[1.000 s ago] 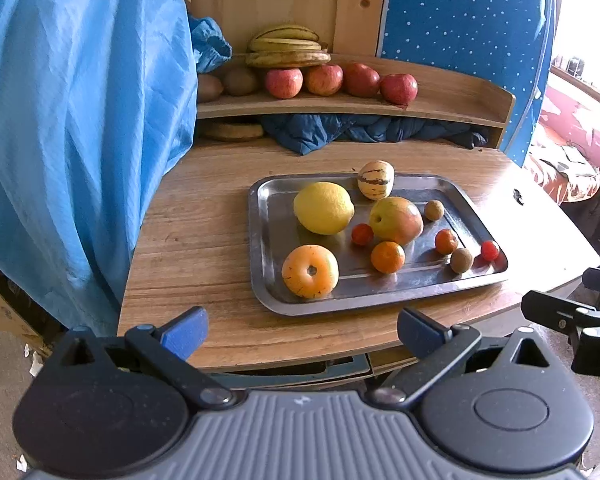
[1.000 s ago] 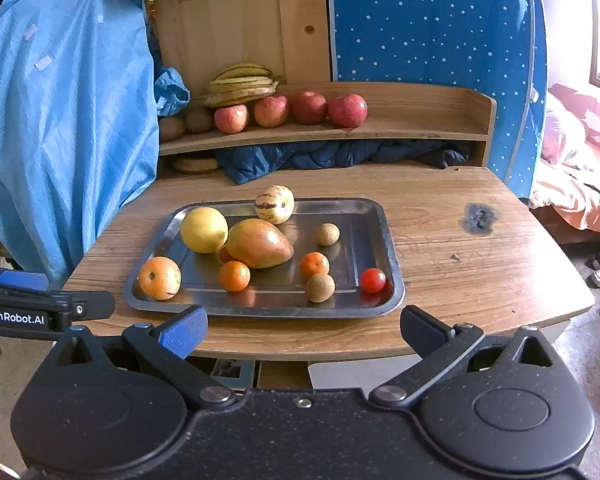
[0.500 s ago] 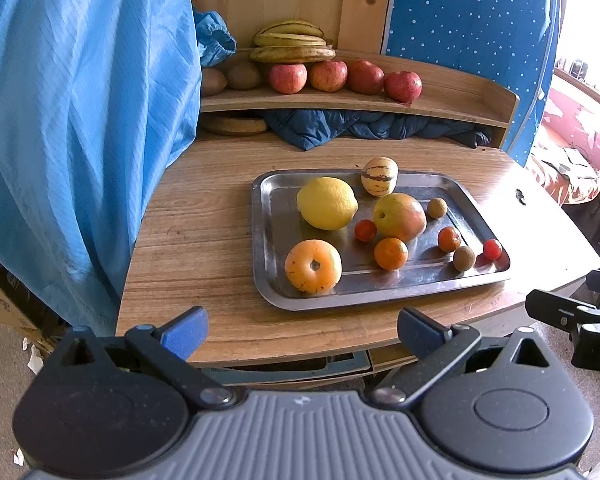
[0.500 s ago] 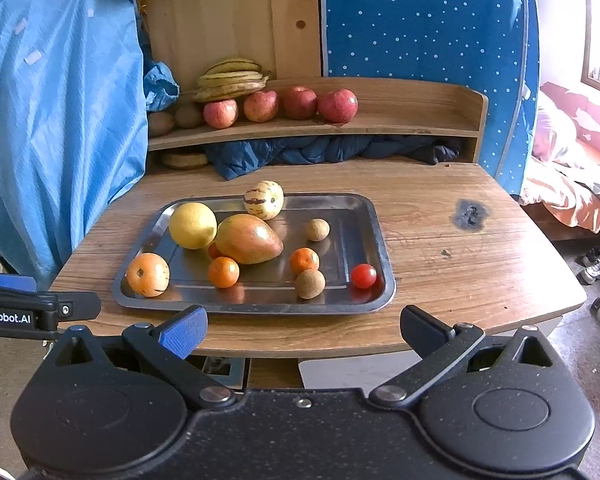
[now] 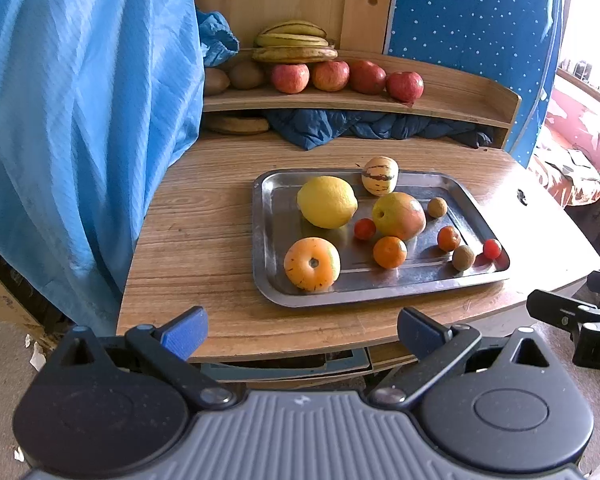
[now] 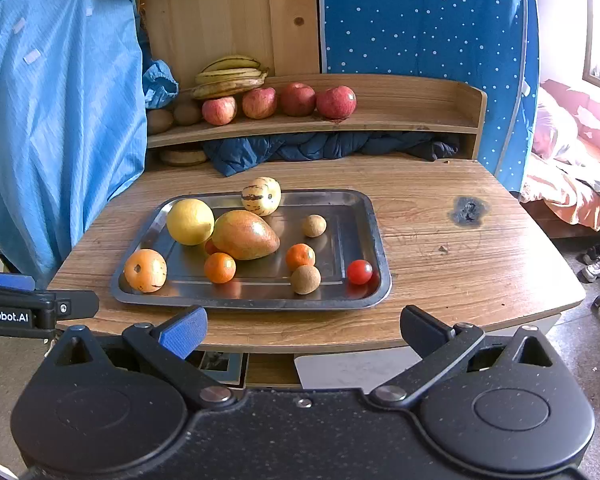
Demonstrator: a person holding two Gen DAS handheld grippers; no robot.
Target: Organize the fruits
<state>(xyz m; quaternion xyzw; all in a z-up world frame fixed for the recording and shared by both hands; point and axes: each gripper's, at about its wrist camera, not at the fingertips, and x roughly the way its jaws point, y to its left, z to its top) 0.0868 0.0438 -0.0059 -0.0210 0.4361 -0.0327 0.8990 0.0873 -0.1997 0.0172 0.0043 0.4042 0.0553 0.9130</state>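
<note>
small red tomato (image 6: pixel 211 247): mostly hidden behind the mango (image 6: pixel 245 234) on the tray (image 6: pixel 374 236).
left gripper (image 6: pixel 32 312): cut off by the left edge of the right wrist view; its fingertips cannot be seen there.
right gripper (image 5: pixel 576 320): cut off by the right edge of the left wrist view.
flat brown thing (image 5: pixel 237 124): under the shelf (image 5: pixel 452 92), partly shadowed, kind unclear.

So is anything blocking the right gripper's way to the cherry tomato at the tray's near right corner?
Nothing visible. The right gripper is open, short of the table edge, and only the low rim of the tray lies before the cherry tomato. The nearest fruit, a brown longan, sits to its left, apart.
</note>
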